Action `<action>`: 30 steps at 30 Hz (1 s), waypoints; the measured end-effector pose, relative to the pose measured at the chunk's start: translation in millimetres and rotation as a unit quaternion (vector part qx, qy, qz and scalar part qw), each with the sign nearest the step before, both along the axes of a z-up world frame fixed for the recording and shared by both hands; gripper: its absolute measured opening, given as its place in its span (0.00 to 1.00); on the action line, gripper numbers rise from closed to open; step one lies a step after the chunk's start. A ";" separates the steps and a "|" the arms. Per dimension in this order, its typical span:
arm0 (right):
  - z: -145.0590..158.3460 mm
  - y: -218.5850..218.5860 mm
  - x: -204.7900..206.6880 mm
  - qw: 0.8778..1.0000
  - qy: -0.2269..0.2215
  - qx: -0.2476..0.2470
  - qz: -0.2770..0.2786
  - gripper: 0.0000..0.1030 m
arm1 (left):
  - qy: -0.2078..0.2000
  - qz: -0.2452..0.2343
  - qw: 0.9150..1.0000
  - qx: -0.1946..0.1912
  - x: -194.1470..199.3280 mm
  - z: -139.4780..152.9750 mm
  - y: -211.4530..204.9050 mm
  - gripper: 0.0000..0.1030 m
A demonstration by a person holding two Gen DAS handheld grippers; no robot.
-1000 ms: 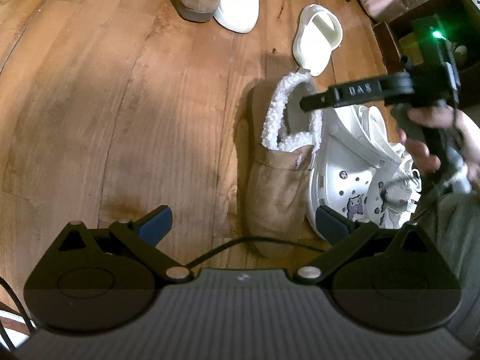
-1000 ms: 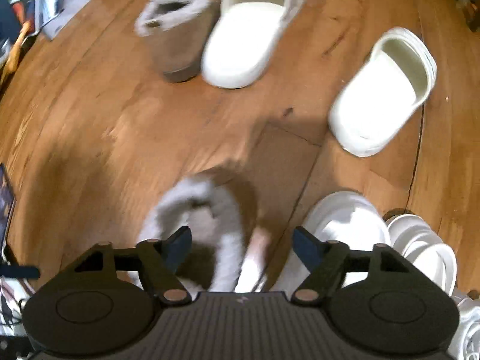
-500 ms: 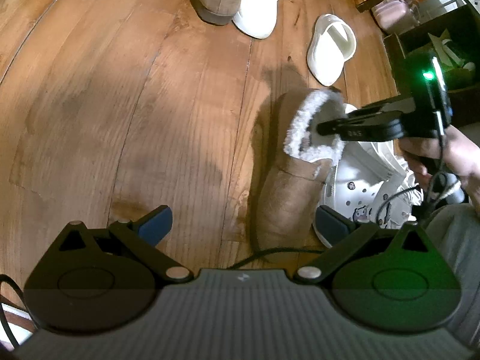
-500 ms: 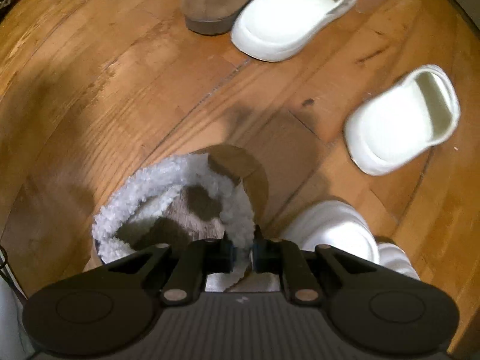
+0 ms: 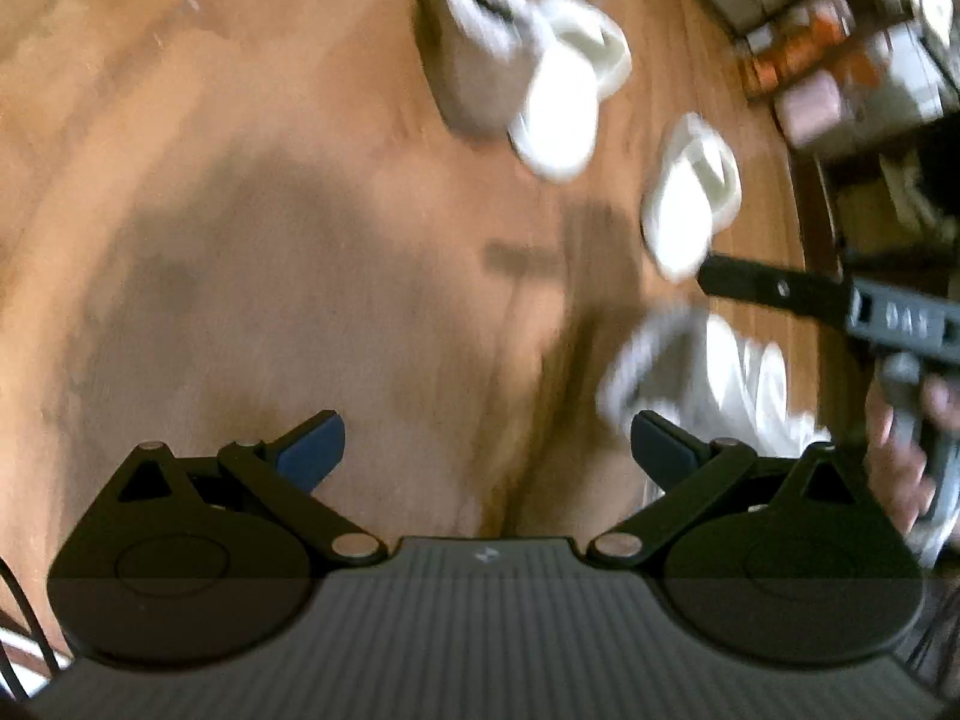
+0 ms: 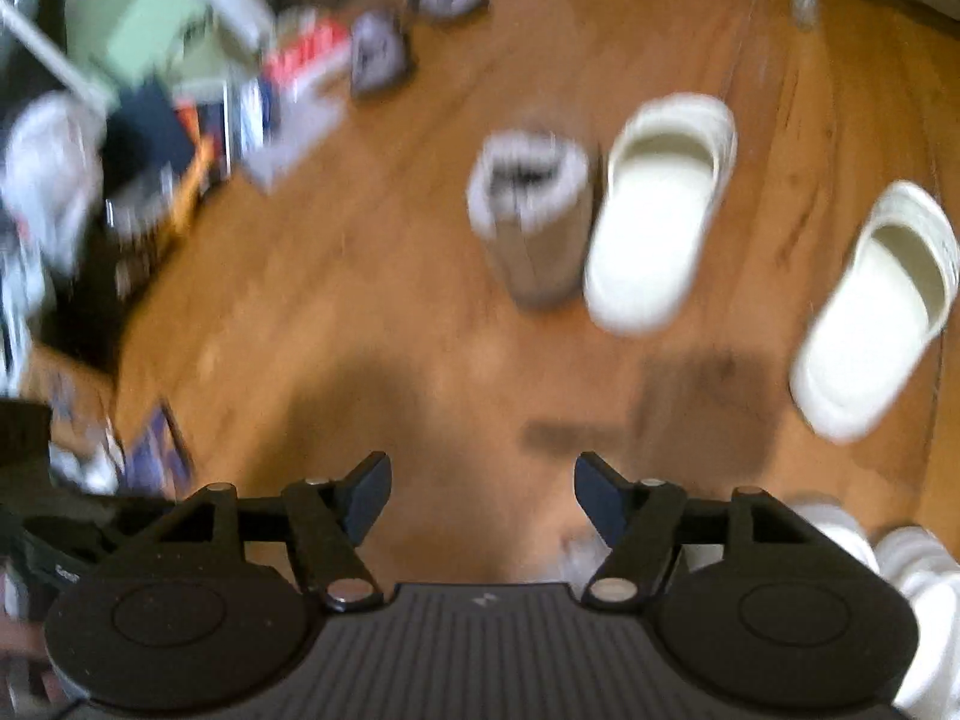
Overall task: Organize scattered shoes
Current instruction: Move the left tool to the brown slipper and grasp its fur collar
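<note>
Both views are blurred by motion. A tan fleece-lined boot [image 6: 534, 222] stands on the wood floor beside a white clog [image 6: 660, 210]; a second white clog [image 6: 876, 312] lies to the right. The same boot [image 5: 480, 54] and clogs [image 5: 570, 96] [image 5: 690, 198] show in the left wrist view. A second fleece boot [image 5: 648, 360] stands by white shoes [image 5: 750, 378] at the right. My left gripper [image 5: 486, 450] is open and empty above bare floor. My right gripper [image 6: 480, 492] is open and empty; its body shows in the left wrist view [image 5: 840, 306].
Books, boxes and clutter [image 6: 180, 108] lie at the far left of the floor. Shelving with boxes [image 5: 840, 48] stands at the far right. White shoes [image 6: 900, 552] sit at the lower right of the right wrist view.
My right gripper has let go of the fleece boot's rim, opened and lifted back. The boot stays beside the white shoes. Both cameras have swung upward.
</note>
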State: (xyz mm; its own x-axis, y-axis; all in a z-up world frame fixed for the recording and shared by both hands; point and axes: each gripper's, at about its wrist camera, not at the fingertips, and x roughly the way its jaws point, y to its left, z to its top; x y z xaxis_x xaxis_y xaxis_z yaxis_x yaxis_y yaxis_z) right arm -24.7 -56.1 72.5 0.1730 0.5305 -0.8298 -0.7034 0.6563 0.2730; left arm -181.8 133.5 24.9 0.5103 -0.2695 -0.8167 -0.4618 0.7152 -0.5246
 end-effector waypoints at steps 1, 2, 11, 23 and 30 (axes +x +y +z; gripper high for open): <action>-0.9 3.9 -0.6 1.000 -0.025 0.002 -0.006 0.67 | -0.004 0.010 1.000 0.008 8.0 1.8 6.4 1.00; -2.1 7.5 -1.3 0.999 -0.049 -0.001 -0.010 0.67 | -0.008 0.020 1.000 0.017 16.0 3.6 12.8 1.00; -23.0 25.6 41.7 0.992 -0.031 -0.002 -0.118 0.67 | -0.054 0.045 0.996 0.046 109.3 11.1 46.4 1.00; -30.2 12.5 60.1 0.986 -0.018 0.015 -0.163 0.67 | -0.034 0.058 0.992 0.111 200.2 -29.3 77.9 0.98; -40.0 14.6 79.5 0.985 -0.006 0.033 -0.170 0.63 | -0.020 0.070 0.992 0.106 221.5 -59.1 93.8 1.00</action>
